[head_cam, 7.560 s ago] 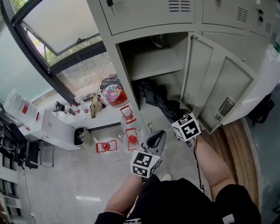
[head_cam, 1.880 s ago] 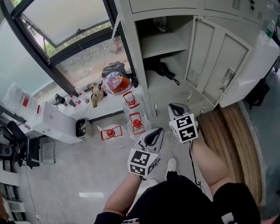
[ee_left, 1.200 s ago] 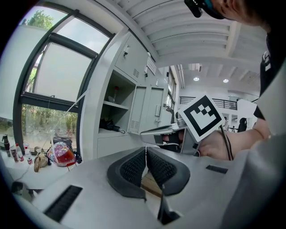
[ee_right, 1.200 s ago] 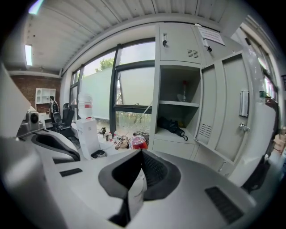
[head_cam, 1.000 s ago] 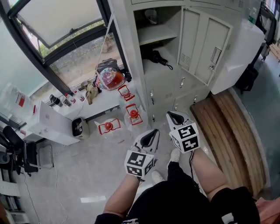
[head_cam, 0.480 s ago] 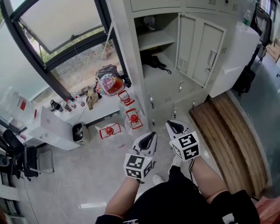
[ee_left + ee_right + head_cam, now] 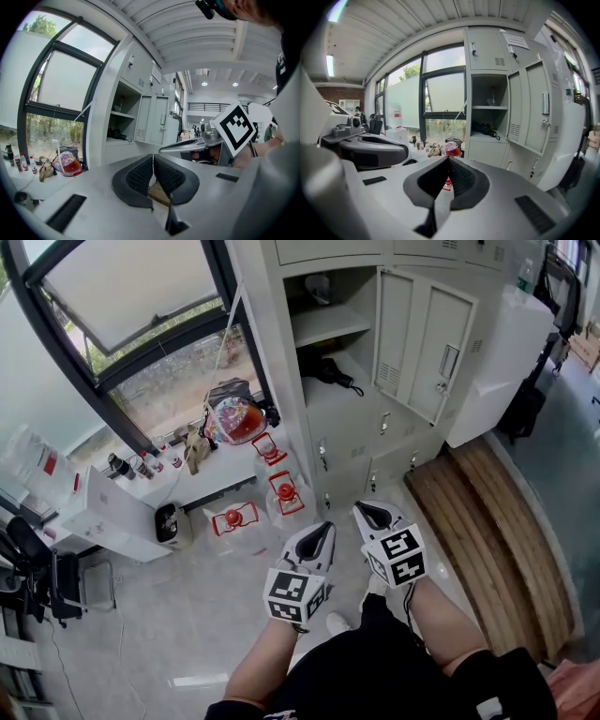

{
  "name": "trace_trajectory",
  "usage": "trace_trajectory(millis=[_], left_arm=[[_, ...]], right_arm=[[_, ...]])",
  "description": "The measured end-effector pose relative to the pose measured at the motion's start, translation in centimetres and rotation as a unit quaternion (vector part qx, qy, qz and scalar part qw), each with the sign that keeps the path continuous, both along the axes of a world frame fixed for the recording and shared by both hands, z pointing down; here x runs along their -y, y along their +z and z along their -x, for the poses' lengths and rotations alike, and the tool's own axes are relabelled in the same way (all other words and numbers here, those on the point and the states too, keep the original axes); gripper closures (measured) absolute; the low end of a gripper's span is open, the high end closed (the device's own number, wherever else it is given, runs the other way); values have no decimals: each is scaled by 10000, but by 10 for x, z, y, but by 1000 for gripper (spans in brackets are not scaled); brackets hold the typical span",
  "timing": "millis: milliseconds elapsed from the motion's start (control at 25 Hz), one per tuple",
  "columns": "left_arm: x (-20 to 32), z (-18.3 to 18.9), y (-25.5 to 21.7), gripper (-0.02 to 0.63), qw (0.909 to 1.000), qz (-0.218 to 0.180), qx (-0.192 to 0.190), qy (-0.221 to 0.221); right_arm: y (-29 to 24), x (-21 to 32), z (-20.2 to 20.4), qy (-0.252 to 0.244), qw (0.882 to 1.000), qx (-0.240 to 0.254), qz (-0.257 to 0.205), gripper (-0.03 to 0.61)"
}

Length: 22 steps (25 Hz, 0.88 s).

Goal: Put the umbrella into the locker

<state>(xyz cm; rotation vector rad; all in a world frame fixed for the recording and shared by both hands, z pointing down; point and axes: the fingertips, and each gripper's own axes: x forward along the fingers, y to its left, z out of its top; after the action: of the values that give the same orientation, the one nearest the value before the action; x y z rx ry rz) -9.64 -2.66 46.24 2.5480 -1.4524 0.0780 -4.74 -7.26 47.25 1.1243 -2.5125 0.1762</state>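
Half the umbrella (image 7: 330,371) sinks into shadow inside the open locker (image 7: 281,399) in the head view. It lies flat, long axis crosswise, strap end toward the door (image 7: 412,338). Left gripper view: the left gripper (image 7: 153,160) has its jaws pressed together, empty. Right gripper view: the right gripper (image 7: 448,162) is likewise closed on nothing.

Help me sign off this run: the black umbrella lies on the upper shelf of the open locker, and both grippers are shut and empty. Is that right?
Not quite. The head view shows the black umbrella below the shelf, on the floor of the open locker compartment, not on the shelf. The left gripper and right gripper are indeed shut and empty.
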Motion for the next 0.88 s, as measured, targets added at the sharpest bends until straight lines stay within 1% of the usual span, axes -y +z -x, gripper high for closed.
trace_trajectory(millis=[880], left_arm=[[-5, -14, -3, 594, 9999, -16, 103, 88]], right_arm=[[-3, -8, -11, -15, 10000, 64, -25, 525]])
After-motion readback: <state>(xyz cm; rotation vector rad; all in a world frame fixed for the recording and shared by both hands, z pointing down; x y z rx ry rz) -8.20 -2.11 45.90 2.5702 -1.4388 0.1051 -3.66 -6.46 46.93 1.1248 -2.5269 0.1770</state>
